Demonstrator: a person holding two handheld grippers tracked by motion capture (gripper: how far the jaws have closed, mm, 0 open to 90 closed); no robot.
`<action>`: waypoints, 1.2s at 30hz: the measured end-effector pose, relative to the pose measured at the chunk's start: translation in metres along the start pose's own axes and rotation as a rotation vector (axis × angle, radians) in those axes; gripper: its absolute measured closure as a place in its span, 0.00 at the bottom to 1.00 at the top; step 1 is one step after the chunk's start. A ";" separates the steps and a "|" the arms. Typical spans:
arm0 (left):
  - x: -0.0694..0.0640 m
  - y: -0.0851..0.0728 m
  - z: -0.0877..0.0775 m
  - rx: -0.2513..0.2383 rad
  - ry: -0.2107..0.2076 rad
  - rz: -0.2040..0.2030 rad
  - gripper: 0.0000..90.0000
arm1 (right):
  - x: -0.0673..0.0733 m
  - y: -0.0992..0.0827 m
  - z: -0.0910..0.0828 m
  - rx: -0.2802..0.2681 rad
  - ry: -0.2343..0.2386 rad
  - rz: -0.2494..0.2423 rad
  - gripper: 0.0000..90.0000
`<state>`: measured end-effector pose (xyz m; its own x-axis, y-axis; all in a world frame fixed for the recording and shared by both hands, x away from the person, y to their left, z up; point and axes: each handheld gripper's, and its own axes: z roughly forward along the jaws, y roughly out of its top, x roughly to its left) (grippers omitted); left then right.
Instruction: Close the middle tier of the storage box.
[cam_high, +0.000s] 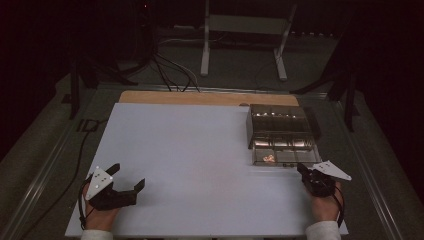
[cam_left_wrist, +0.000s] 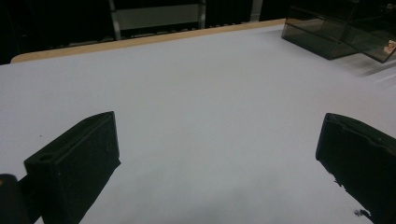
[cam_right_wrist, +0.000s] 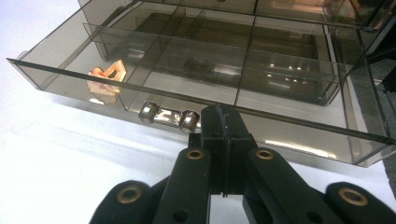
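A smoky clear drawer cabinet (cam_high: 279, 122) stands at the table's right. Its divided drawer (cam_high: 287, 156) is pulled out toward me. A small orange piece (cam_high: 270, 159) lies in the drawer's front left compartment (cam_right_wrist: 106, 77). My right gripper (cam_high: 302, 168) sits just in front of the drawer; in the right gripper view its jaws (cam_right_wrist: 222, 114) are pressed together, right beside the drawer's chrome handle (cam_right_wrist: 168, 115) with nothing visible between them. My left gripper (cam_high: 128, 176) rests open near the table's front left, and bare table shows between its jaws (cam_left_wrist: 217, 154).
The white table top (cam_high: 190, 150) lies on a wooden board (cam_high: 200, 98) that shows along its far edge. A metal stand (cam_high: 245, 30) and cables (cam_high: 170, 70) sit on the floor behind. The cabinet (cam_left_wrist: 322, 32) appears at the far right in the left gripper view.
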<state>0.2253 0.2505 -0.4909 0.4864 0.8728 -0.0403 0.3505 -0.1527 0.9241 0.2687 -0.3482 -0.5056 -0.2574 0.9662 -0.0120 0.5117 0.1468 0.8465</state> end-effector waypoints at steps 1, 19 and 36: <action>0.000 0.000 0.000 0.000 0.000 0.000 0.01 | 0.000 0.000 0.000 0.000 0.000 0.000 1.00; 0.000 0.000 0.000 0.002 -0.002 -0.001 0.01 | 0.006 -0.003 0.007 0.028 0.001 -0.016 1.00; 0.000 -0.001 0.000 0.003 -0.005 0.000 0.01 | 0.006 0.005 0.012 0.018 -0.004 -0.022 1.00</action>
<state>0.2248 0.2511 -0.4917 0.4904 0.8705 -0.0420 0.3529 -0.1543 0.9228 0.2793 -0.3388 -0.5082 -0.2651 0.9637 -0.0324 0.5205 0.1713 0.8365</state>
